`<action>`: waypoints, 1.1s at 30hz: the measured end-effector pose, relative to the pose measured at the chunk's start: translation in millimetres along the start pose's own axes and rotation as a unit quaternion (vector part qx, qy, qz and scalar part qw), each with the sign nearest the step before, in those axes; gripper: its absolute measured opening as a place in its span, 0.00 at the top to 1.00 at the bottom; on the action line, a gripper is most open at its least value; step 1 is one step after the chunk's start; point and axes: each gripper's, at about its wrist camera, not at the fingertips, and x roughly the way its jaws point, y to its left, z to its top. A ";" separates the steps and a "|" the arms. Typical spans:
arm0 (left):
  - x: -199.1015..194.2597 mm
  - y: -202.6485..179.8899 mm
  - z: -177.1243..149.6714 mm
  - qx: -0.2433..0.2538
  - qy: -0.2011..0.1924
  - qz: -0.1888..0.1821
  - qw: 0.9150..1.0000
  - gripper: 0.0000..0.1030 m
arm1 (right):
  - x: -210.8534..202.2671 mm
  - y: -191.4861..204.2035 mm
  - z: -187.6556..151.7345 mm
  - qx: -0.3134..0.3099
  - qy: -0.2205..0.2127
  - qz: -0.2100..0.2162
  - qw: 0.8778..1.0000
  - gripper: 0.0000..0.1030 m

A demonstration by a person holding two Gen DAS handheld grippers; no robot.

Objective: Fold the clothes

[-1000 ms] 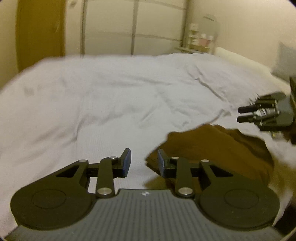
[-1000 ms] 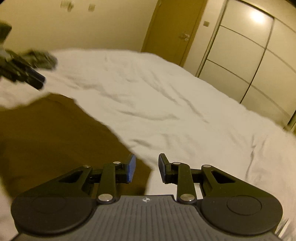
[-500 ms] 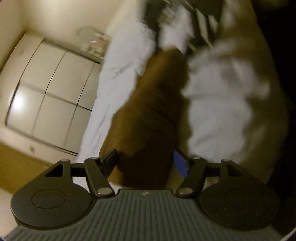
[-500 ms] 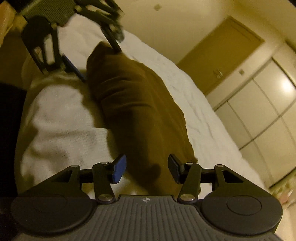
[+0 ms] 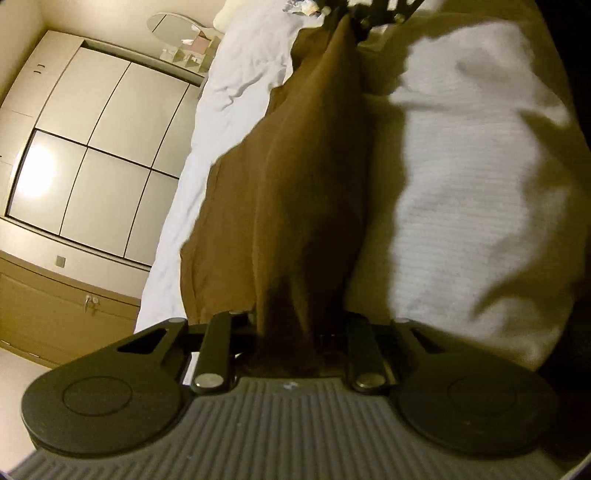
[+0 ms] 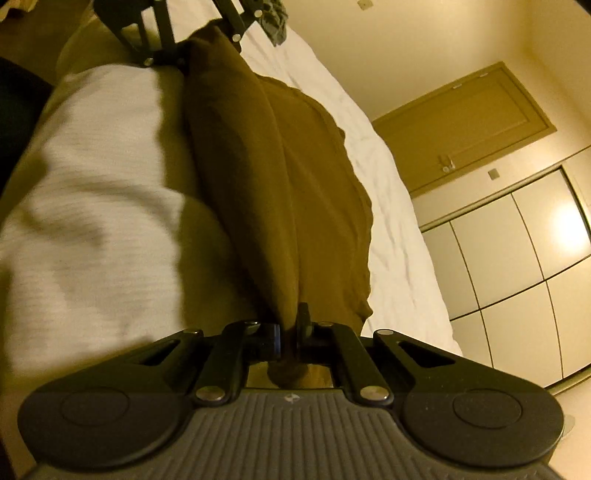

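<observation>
A home bedroom: a bed [image 5: 236,85] with white bedding, a panelled wardrobe [image 5: 96,155], a wooden door [image 6: 461,125]

White bedding [image 5: 236,74], panelled wardrobe [image 5: 92,147], wooden door [image 6: 465,122], possibly mirror [image 5: 177,26].

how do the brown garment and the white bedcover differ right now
The brown garment is dark and smooth; the white bedcover is pale and creased. The garment is pinched at both ends, by the right gripper and the left gripper, and stretched between them, while the bedcover lies loose with nothing gripping it. The garment is narrow; the bedcover spreads far wider. Both are soft fabric.
</observation>
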 end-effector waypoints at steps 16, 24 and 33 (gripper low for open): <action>-59.8 40.8 -49.1 -0.158 0.021 0.036 0.987 0.80 | -26.3 1.7 -26.5 0.039 0.054 -0.041 0.997 0.63; -30.7 86.0 4.1 -0.229 -0.047 0.030 0.972 0.75 | -13.3 -41.9 -17.1 0.131 0.069 -0.107 0.983 0.64; 42.6 102.9 -0.6 -0.323 -0.044 -0.059 0.944 0.77 | 12.9 -75.6 46.2 0.254 -0.075 0.059 0.962 0.68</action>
